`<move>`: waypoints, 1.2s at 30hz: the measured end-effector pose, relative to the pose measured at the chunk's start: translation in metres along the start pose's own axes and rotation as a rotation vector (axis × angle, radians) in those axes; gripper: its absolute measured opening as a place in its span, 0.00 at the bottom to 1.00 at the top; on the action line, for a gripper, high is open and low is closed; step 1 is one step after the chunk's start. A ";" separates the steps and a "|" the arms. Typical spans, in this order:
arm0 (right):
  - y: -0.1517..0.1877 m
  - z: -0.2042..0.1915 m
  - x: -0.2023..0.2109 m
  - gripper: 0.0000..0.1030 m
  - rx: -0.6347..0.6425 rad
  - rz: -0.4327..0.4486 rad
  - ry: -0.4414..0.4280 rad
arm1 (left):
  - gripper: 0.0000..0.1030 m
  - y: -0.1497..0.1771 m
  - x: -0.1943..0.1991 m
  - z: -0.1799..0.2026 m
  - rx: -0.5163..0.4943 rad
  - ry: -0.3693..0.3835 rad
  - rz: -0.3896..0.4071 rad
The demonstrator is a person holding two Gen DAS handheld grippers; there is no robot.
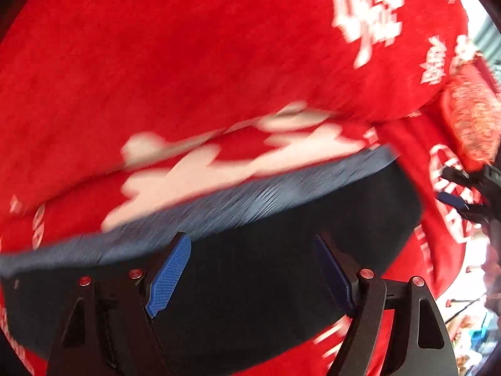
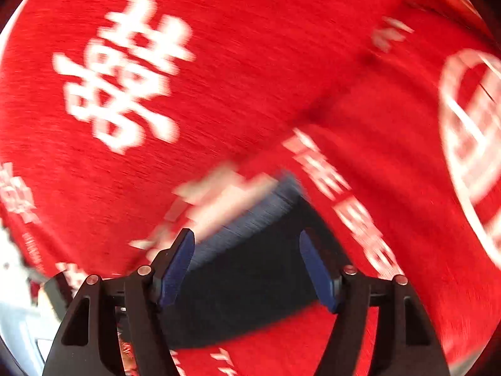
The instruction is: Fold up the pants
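Fingers [image 1: 250,274] left — spread, empty | fingers [image 2: 247,269] right — spread, empty | both pitched steeply down over dark pants [image 1: 281,282]

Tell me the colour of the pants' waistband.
Blue-grey ribbed waistband on dark navy pants; clearest in the left wrist view.

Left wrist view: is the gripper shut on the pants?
No, the left gripper has its jaws standing apart over the dark pants, and neither pad presses on the cloth.
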State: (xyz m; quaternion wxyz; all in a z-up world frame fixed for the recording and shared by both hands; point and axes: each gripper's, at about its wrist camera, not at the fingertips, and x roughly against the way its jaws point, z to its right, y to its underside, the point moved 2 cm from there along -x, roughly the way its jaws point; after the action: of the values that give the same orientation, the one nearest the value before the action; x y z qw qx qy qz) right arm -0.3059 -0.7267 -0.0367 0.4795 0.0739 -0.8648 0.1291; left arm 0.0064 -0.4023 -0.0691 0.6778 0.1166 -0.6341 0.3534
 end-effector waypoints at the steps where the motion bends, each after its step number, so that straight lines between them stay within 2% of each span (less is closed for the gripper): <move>1: 0.013 0.018 -0.003 0.69 -0.066 -0.004 0.007 | 0.78 0.010 -0.002 -0.009 0.022 -0.019 -0.018; 3: 0.031 0.045 -0.014 0.68 -0.173 -0.025 0.018 | 0.78 0.025 -0.004 -0.023 0.054 -0.040 -0.042; 4: 0.039 0.058 -0.025 0.62 -0.235 -0.053 0.002 | 0.78 0.032 -0.008 -0.029 0.070 -0.051 -0.058; 5: 0.043 0.067 -0.036 0.51 -0.281 -0.074 -0.038 | 0.78 0.037 -0.013 -0.034 0.083 -0.067 -0.075; 6: 0.040 0.067 -0.044 0.16 -0.296 -0.089 -0.074 | 0.78 0.041 -0.016 -0.038 0.095 -0.082 -0.090; 7: 0.036 0.063 -0.048 0.07 -0.287 -0.091 -0.080 | 0.78 0.043 -0.019 -0.039 0.106 -0.091 -0.102; 10: 0.017 0.028 -0.032 0.06 -0.136 -0.021 -0.112 | 0.78 0.038 -0.014 -0.036 0.116 -0.095 -0.062; 13: 0.002 0.008 -0.026 0.06 -0.044 0.003 -0.074 | 0.78 0.026 -0.017 -0.034 0.108 -0.121 -0.049; 15: 0.000 0.015 -0.042 0.07 -0.061 -0.054 -0.018 | 0.78 0.018 -0.030 -0.036 0.095 -0.163 -0.068; 17: 0.011 0.035 -0.054 0.13 -0.133 -0.118 0.019 | 0.78 0.013 -0.041 -0.042 0.112 -0.202 -0.106; 18: 0.016 0.042 -0.053 0.17 -0.169 -0.120 -0.004 | 0.78 0.012 -0.040 -0.045 0.132 -0.181 -0.100; 20: 0.031 0.055 -0.043 0.39 -0.233 -0.094 -0.080 | 0.78 0.013 -0.032 -0.049 0.146 -0.172 -0.055; 21: 0.037 0.059 -0.041 0.58 -0.246 -0.082 -0.101 | 0.78 0.014 -0.032 -0.051 0.139 -0.185 -0.056; 22: 0.041 0.062 -0.040 0.62 -0.256 -0.070 -0.137 | 0.78 0.015 -0.037 -0.053 0.133 -0.195 -0.070; 24: 0.040 0.063 -0.047 0.62 -0.257 -0.066 -0.183 | 0.78 0.016 -0.047 -0.058 0.139 -0.210 -0.100; 27: 0.025 0.054 -0.059 0.62 -0.277 -0.037 -0.230 | 0.81 0.012 -0.053 -0.062 0.157 -0.214 -0.074; 28: 0.020 0.052 -0.063 0.45 -0.285 -0.033 -0.215 | 0.82 0.010 -0.054 -0.061 0.155 -0.226 -0.071; 29: 0.015 0.049 -0.068 0.24 -0.286 -0.058 -0.185 | 0.82 0.008 -0.055 -0.061 0.160 -0.231 -0.076; 30: 0.008 0.044 -0.065 0.14 -0.285 -0.065 -0.176 | 0.82 0.005 -0.054 -0.060 0.168 -0.231 -0.082; 33: 0.002 0.021 -0.040 0.13 -0.162 -0.014 -0.164 | 0.82 -0.003 -0.044 -0.057 0.162 -0.218 -0.047; 35: 0.004 0.020 -0.039 0.13 -0.108 -0.033 -0.109 | 0.82 -0.001 -0.053 -0.061 0.155 -0.257 -0.072; 36: 0.006 0.026 -0.045 0.13 -0.108 -0.057 -0.074 | 0.83 0.001 -0.058 -0.067 0.178 -0.239 -0.088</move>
State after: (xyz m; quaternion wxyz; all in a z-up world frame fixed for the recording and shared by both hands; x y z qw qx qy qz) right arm -0.3043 -0.7284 -0.0889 0.4540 0.0771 -0.8852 0.0659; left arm 0.0611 -0.3797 -0.1354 0.5992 0.2453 -0.6706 0.3619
